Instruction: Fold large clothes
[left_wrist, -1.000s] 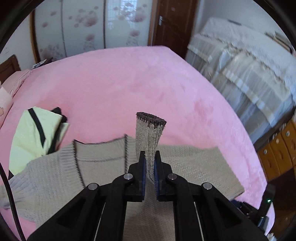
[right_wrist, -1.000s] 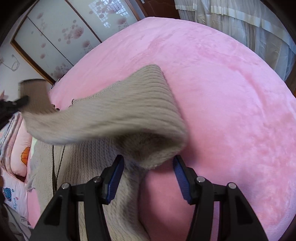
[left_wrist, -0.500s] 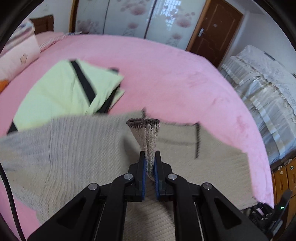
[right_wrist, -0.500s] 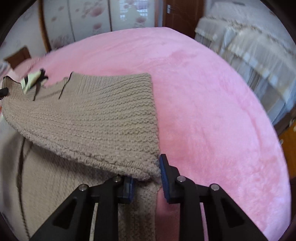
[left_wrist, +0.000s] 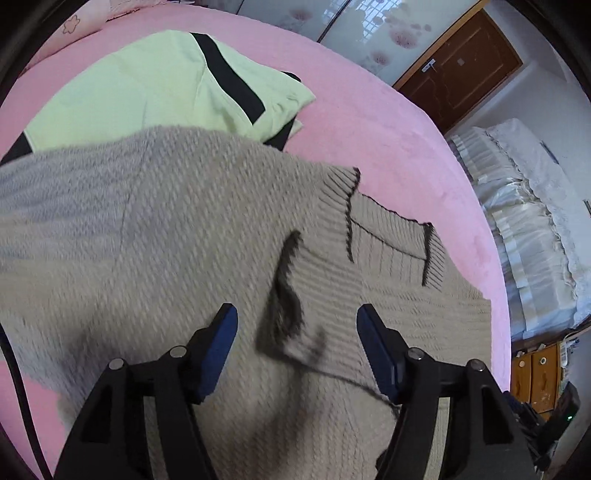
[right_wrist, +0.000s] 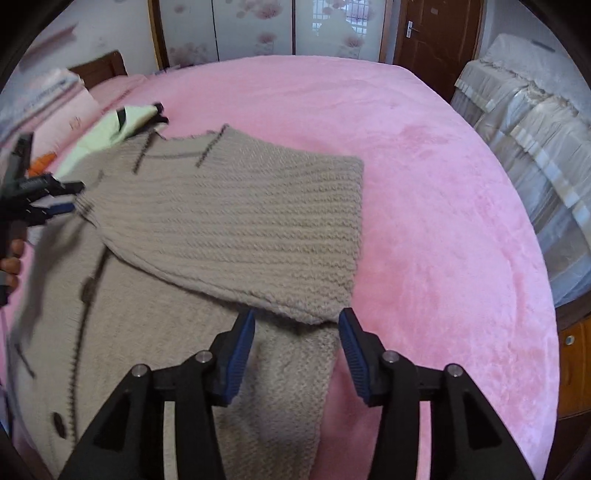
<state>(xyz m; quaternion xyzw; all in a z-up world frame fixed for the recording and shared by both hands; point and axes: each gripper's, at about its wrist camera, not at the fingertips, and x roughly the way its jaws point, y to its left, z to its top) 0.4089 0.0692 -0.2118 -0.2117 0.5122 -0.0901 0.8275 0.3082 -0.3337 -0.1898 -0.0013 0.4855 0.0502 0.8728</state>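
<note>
A beige knit cardigan (left_wrist: 155, 236) with dark trim and buttons lies on the pink bed (left_wrist: 369, 122). Its sleeve (right_wrist: 236, 229) lies folded across the body, with the dark-edged cuff (left_wrist: 288, 295) just ahead of my left gripper (left_wrist: 295, 325). That gripper is open and empty above the cardigan. My right gripper (right_wrist: 297, 332) is open and empty at the sleeve's folded near edge. The left gripper also shows in the right wrist view (right_wrist: 70, 197), by the cuff.
A folded pale green garment (left_wrist: 147, 81) with black stripes lies beyond the cardigan. Pillows (right_wrist: 48, 107) sit at the bed's head. A covered sofa (right_wrist: 535, 122) and wooden drawers (left_wrist: 535, 376) stand to the right. A brown door (right_wrist: 436, 37) is at the back.
Both grippers have opened and let go of the sleeve, which now lies flat across the cardigan. The left gripper swung left over the cardigan body.
</note>
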